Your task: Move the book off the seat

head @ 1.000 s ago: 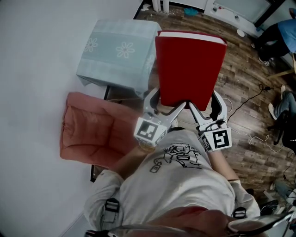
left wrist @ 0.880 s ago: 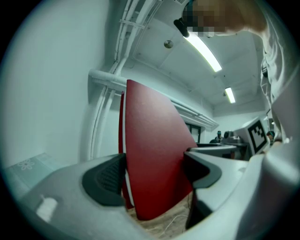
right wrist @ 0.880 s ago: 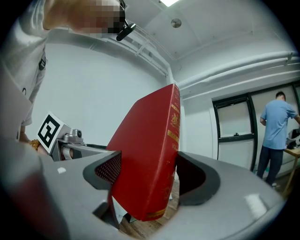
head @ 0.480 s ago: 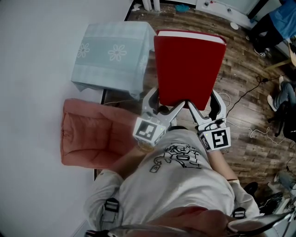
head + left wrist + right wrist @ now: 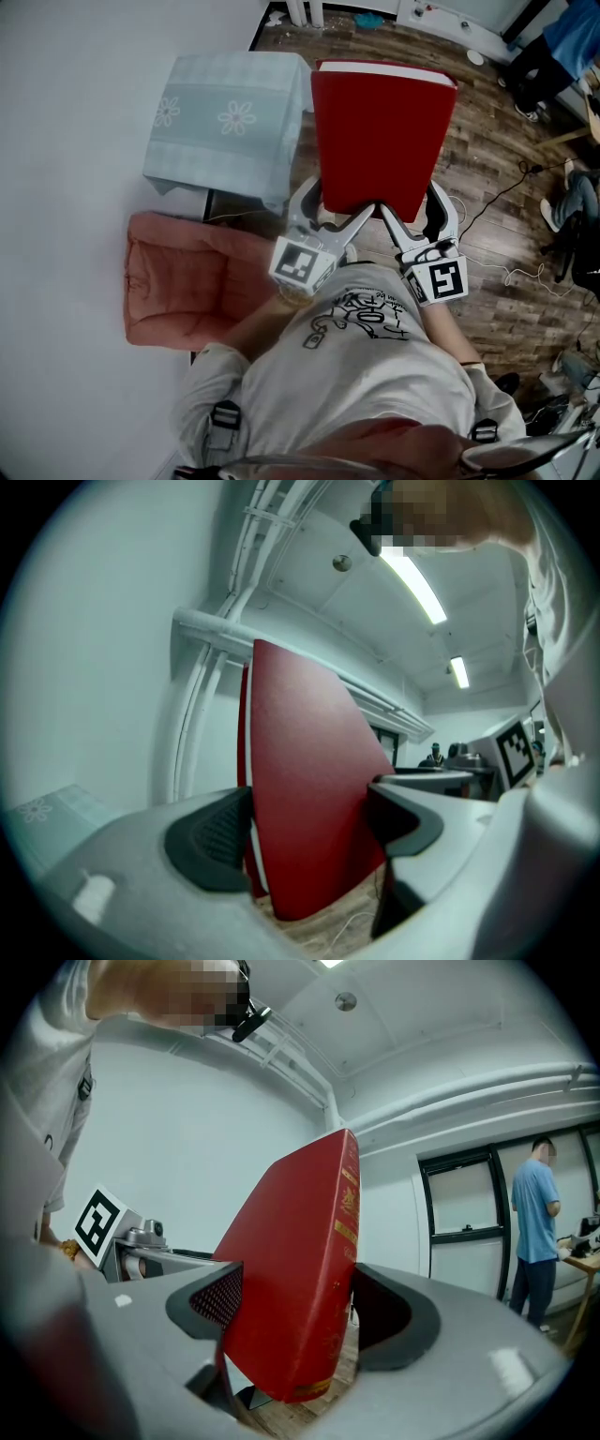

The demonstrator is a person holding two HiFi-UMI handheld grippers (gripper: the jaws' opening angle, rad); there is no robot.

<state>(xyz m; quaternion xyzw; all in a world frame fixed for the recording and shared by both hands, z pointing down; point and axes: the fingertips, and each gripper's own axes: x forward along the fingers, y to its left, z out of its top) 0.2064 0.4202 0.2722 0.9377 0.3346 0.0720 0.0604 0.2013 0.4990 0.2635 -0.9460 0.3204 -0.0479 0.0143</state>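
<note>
**Book lifted, clear of the seat; set-down pending**

Status: you hold the red hardback book (image 5: pixel 382 131) in the air with both tools, cover facing up toward the head view, page edge at the far end.

Left gripper (image 5: pixel 333 214): its two dark pads pinch the near left corner of the book, one pad on each cover. Its own view shows the book standing between the pads with no gap.

Right gripper (image 5: pixel 416 217): clamped on the near right corner at the spine side. The jaws stand wide only because the book is thick, and both pads press on it.

Position: in the head view the book shows against the brown wooden plank floor (image 5: pixel 497 187), its left edge just beside the pale blue flowered cloth cover (image 5: pixel 225 122). The pink padded cushion (image 5: pixel 187 281), probably the seat, lies well to the left with nothing on it.

Progress: the lift-off looks done, since the book rests on no surface. What remains is choosing a landing place away from the cushion, lowering the book, and opening both jaws. No landing place is evident in these views.
</note>
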